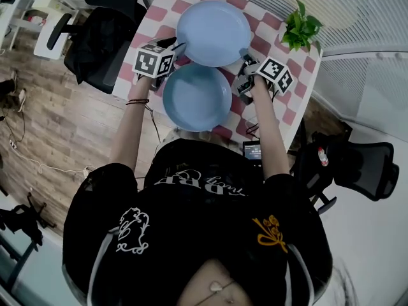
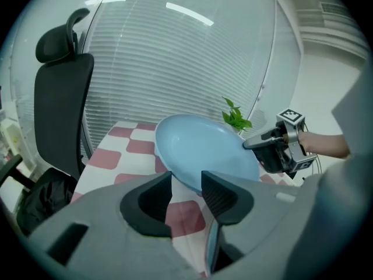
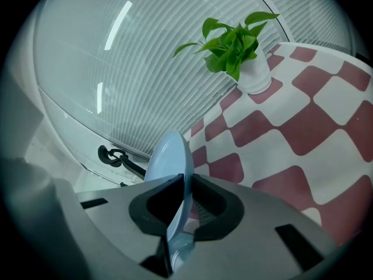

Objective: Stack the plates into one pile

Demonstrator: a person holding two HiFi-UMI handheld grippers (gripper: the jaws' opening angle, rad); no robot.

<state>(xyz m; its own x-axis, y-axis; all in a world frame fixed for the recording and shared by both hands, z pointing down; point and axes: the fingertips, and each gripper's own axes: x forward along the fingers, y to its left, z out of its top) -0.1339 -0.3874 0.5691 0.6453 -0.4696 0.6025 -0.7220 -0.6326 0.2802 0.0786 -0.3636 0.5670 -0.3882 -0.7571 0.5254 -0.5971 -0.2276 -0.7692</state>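
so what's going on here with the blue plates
A person works two handheld grippers over a checkered table. The right gripper is shut on the right rim of the far plate, which looks tipped up. The left gripper sits at that plate's left rim, jaws apart, not gripping. The near plate lies flat in front of the person; nothing is stacked yet.

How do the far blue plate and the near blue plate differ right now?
The far plate is clamped at its rim by the right gripper; the near plate is held by neither. The far plate looks tilted up; the near plate lies flat on the checked cloth. Both are round, plain light blue.
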